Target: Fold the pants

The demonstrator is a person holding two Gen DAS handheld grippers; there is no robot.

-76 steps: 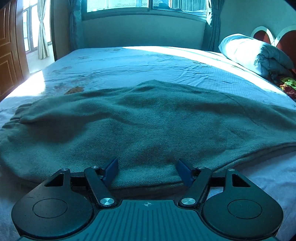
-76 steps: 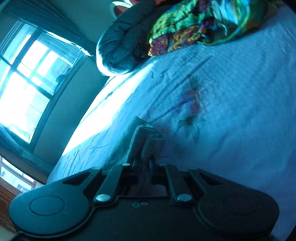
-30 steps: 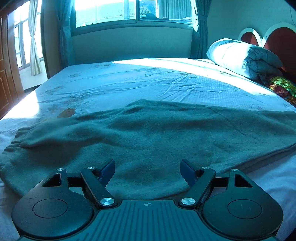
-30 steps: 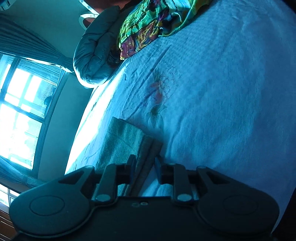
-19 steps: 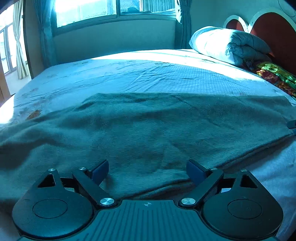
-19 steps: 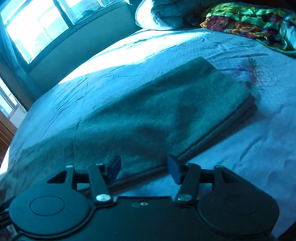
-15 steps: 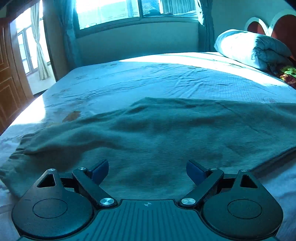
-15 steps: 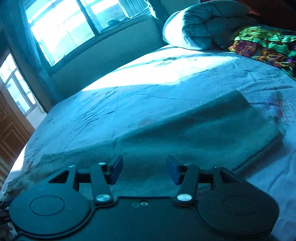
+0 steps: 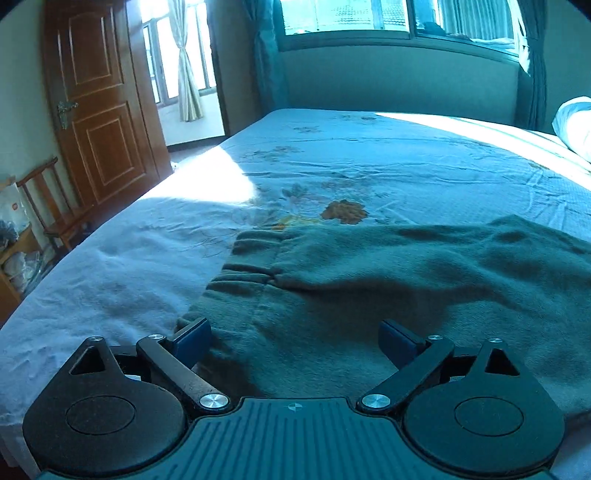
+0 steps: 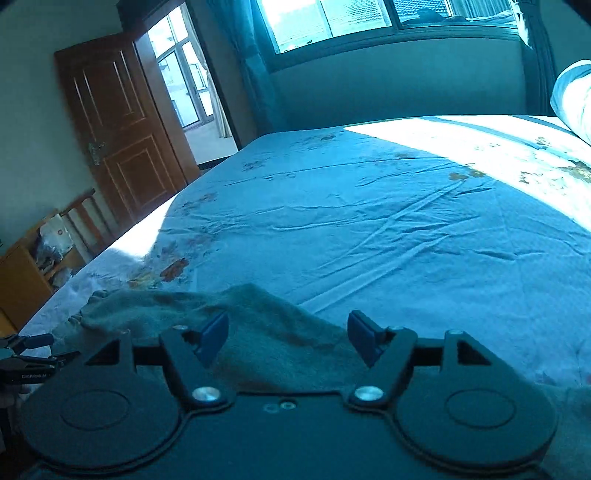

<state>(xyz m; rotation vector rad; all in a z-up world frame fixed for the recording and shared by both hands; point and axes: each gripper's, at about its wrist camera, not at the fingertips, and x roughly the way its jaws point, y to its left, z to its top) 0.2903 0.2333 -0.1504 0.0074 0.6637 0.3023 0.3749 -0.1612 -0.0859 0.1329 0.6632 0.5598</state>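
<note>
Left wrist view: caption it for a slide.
Open left claw over the ribbed waistband of fuzzy grey-green pants on a floral bedsheet.

Pants cut off at rt edge; pillow mostly out of frame.

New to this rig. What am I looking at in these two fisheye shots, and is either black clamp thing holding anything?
There is no robot arm here. A person carries a hand-held two-finger tool in each hand, and each tool has a camera looking forward along its fingers. One picture comes from the left tool, the other from the right tool; the black plates and blue pads at the bottom of each picture are the tool itself.

Both look across a bed with a pale flowered sheet. On it lie grey-green pants, spread flat, with the gathered waistband at their left end. A wooden door and a window are behind.

Nothing is held. Both tools have just been opening, and their pads stand apart above the cloth. The left tool also shows at the left edge of the right picture.
</note>
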